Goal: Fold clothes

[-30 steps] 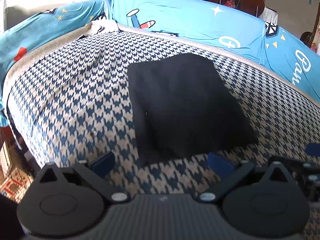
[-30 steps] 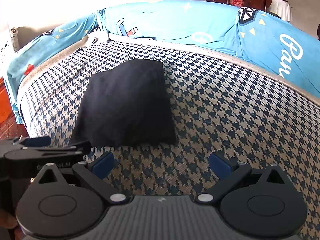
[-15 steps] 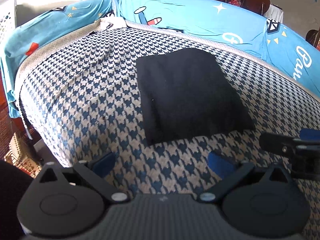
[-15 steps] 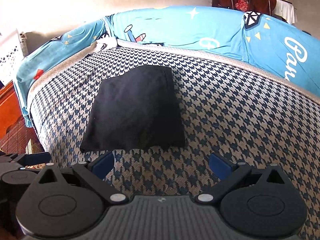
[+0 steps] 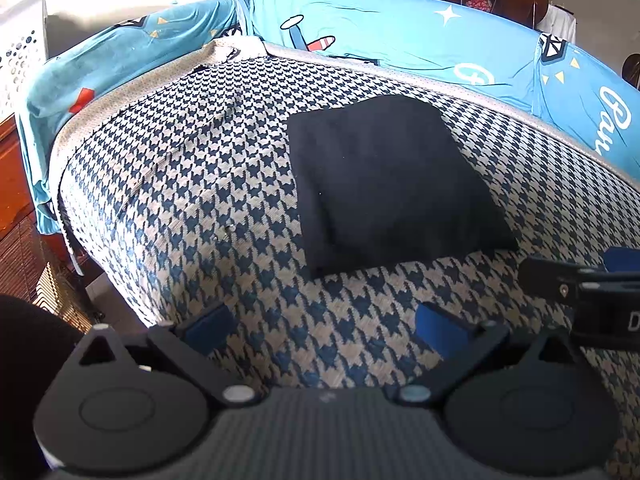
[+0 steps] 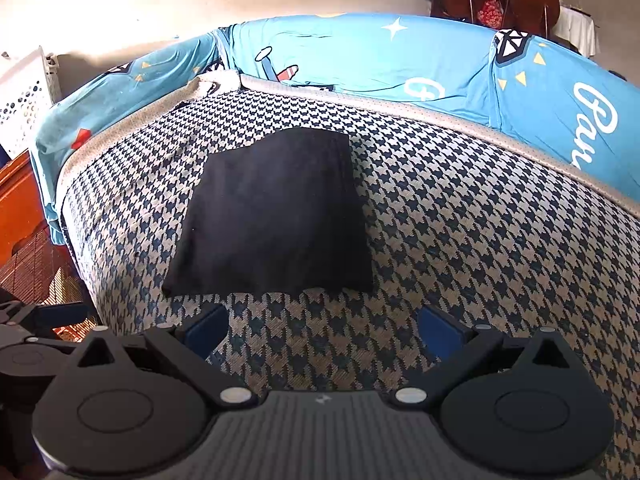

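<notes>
Black garment [image 6: 272, 216] already sits as a compact, squared-off bundle, lying flat on the houndstooth cover [image 6: 460, 240] toward its far-left part, so as far as folding goes it looks done to me, with maybe a wavy near edge left to tidy. Your left gripper [image 5: 326, 326] and right gripper [image 6: 324, 326] both hang just short of that near edge, fingers spread wide, gripping and touching nothing.
</notes>
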`<state>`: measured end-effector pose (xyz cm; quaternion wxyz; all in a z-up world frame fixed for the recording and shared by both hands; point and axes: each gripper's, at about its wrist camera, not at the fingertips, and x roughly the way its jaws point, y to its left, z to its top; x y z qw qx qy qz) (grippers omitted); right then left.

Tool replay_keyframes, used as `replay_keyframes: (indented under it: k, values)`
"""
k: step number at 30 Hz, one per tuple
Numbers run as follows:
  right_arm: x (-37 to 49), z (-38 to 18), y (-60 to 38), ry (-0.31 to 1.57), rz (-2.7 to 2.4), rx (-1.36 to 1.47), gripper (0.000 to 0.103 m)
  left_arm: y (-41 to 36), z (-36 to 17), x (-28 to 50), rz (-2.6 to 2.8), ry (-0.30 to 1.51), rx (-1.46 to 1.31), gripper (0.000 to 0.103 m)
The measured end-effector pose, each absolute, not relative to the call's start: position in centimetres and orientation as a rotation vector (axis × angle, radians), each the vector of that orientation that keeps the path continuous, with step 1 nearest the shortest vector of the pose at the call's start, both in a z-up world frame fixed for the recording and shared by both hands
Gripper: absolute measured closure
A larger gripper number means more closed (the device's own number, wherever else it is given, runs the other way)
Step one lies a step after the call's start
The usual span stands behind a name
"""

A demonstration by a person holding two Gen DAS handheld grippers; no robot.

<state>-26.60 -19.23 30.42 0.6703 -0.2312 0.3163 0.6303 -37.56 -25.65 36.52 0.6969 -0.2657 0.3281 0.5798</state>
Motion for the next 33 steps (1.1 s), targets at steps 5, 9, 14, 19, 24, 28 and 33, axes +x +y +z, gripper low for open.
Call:
replay_keyframes:
  k: [5, 9, 14, 19, 24, 28, 33]
  values:
    - [-26.3, 30.5, -19.3, 0.729, 1.418, -0.494, 0.001, -25.9, 36.9, -37.6, 1.311, 0.734, -0.579, 0.0]
    - [-26.2, 30.5, -19.2, 0.738, 1.414, -0.479, 0.001, -25.9, 36.9, -37.6, 1.313, 0.74, -0.577, 0.0]
    - [-26.5, 30.5, -19.3, 0.727, 1.425, -0.483, 0.001, -25.9, 36.9, -37.5, 1.307, 0.75, -0.578, 0.0]
    - [-26.5, 30.7, -19.4, 0.705, 1.426, -0.488, 0.001, -25.8, 37.0, -37.4, 1.301, 0.752, -0.579, 0.0]
    - [-26.0, 30.8, -19.3, 0.707, 1.401, -0.464, 0.001, -25.5, 37.3, -36.9, 1.291, 0.75, -0.574, 0.0]
    - [-25.5, 30.9, -19.3, 0.709, 1.381, -0.444, 0.001, -25.1, 37.5, -36.6, 1.285, 0.752, -0.574, 0.0]
    - [-24.9, 31.0, -19.2, 0.711, 1.355, -0.419, 0.001, -24.6, 37.4, -36.4, 1.286, 0.752, -0.585, 0.0]
